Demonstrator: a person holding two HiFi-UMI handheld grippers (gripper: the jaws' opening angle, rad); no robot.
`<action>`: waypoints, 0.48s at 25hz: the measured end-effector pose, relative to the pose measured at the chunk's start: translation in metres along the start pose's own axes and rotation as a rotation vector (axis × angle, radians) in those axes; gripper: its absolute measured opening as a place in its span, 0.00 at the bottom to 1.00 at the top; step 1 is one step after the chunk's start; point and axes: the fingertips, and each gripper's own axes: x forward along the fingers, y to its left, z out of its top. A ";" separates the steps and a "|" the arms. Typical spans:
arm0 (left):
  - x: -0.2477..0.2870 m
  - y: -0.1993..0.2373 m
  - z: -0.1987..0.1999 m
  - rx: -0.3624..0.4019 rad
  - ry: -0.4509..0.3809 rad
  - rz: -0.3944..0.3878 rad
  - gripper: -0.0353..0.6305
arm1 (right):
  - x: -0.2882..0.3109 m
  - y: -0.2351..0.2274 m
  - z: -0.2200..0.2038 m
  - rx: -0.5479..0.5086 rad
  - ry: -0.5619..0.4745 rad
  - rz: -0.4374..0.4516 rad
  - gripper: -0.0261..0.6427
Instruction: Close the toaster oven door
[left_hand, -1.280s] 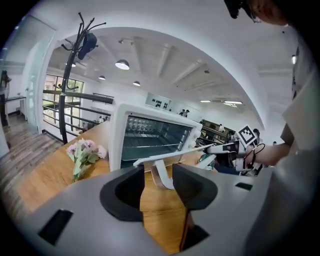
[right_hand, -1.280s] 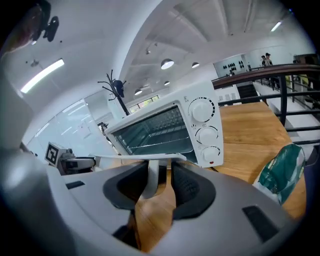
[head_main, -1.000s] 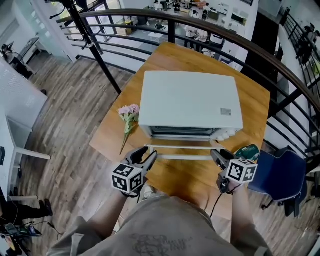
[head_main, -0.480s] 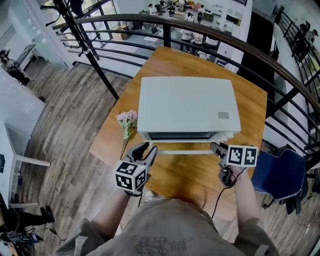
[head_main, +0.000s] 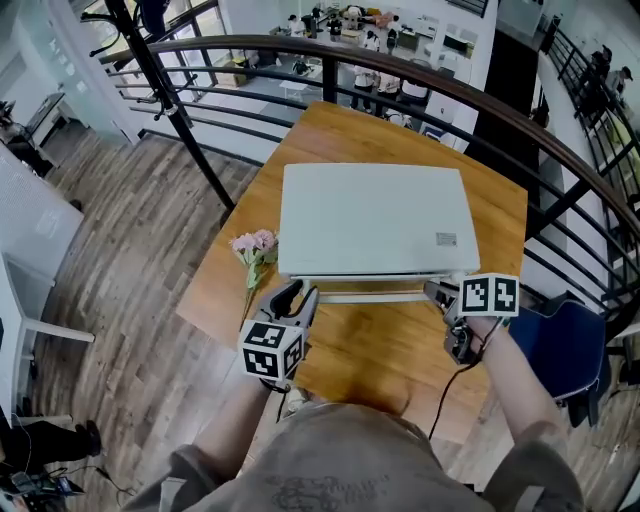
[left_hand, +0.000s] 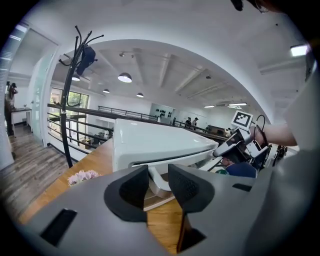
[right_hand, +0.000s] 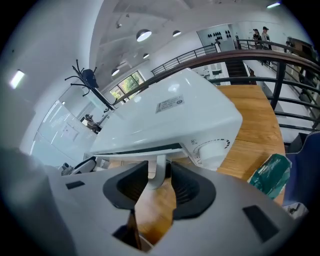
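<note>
A white toaster oven (head_main: 370, 215) stands on the wooden table (head_main: 395, 350). Its door is swung up almost against the front, with only a thin gap left. The white bar handle (head_main: 370, 297) runs along the door's top edge. My left gripper (head_main: 300, 292) is at the bar's left end; its jaws have just been closing, and the handle's end bracket (left_hand: 159, 184) sits between the pads, which touch it. My right gripper (head_main: 437, 291) is shut on the right end bracket (right_hand: 160, 161), beside the oven's dial (right_hand: 212, 148).
A pink flower sprig (head_main: 253, 247) lies on the table left of the oven. A green packet (right_hand: 270, 172) lies at the right table edge, above a blue chair (head_main: 560, 345). A dark curved railing (head_main: 400, 60) runs behind the table.
The door has swung up from lying flat to nearly closed. Both grippers have risen and moved toward the oven with the handle. The left jaws have narrowed onto the bracket.
</note>
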 end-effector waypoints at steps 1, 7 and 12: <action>0.002 0.002 0.003 0.005 -0.003 0.004 0.26 | -0.002 0.002 0.003 -0.004 -0.005 -0.001 0.28; 0.006 0.004 0.006 -0.009 -0.014 -0.022 0.26 | -0.008 0.006 0.005 -0.044 -0.033 -0.028 0.28; 0.000 0.002 0.011 0.084 0.013 0.007 0.24 | -0.023 0.016 0.006 -0.040 -0.095 -0.016 0.28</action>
